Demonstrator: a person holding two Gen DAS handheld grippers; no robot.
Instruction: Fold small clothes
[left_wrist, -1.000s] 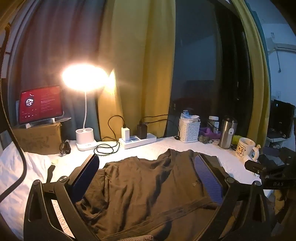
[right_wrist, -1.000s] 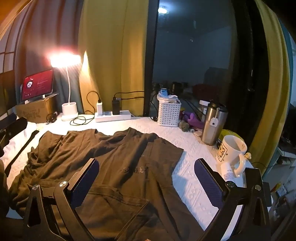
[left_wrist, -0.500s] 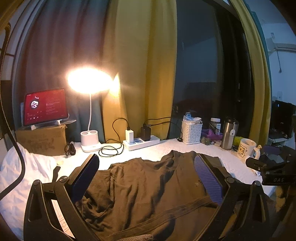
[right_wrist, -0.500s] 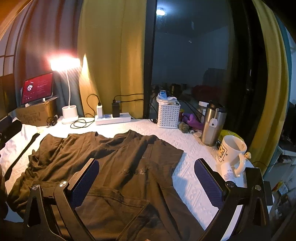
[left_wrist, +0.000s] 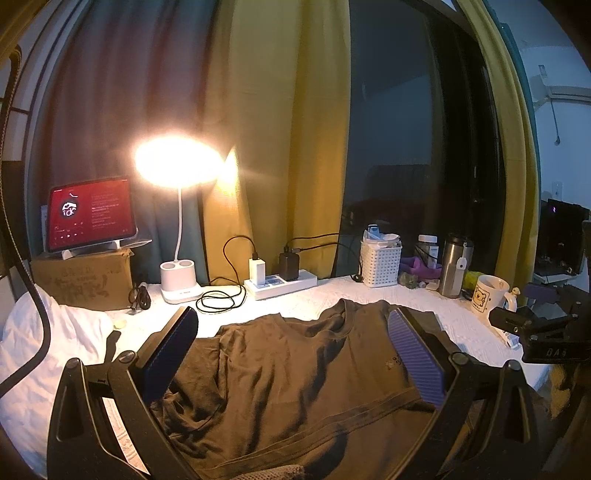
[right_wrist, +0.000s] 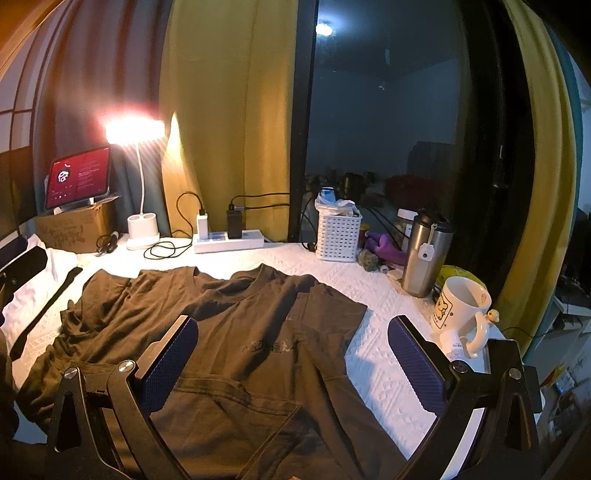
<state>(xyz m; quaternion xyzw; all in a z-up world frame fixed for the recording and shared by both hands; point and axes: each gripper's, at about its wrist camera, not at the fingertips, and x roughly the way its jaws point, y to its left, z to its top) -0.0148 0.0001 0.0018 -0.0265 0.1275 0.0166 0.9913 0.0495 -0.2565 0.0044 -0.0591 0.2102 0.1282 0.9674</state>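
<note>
Brown cotton fills your left wrist view: the T-shirt (left_wrist: 295, 376) lies rumpled on the white-covered counter (left_wrist: 369, 295), collar toward the window. Your left gripper (left_wrist: 291, 354) hangs above it, fingers (left_wrist: 170, 354) spread wide and holding nothing. Behind stand a lit desk lamp (left_wrist: 179, 206), a tablet (left_wrist: 90, 214) on a cardboard box (left_wrist: 81, 280), and a power strip (left_wrist: 280, 284).

In your right wrist view the T-shirt (right_wrist: 236, 332) lies spread on the counter (right_wrist: 376, 354), its bottom hem turned up near you. Your right gripper (right_wrist: 291, 362) hovers over the shirt's right edge, fingers (right_wrist: 413, 365) wide apart and empty. A cartoon mug (right_wrist: 460, 314), a steel tumbler (right_wrist: 424, 254) and a white basket (right_wrist: 338, 236) stand to the right.
</note>
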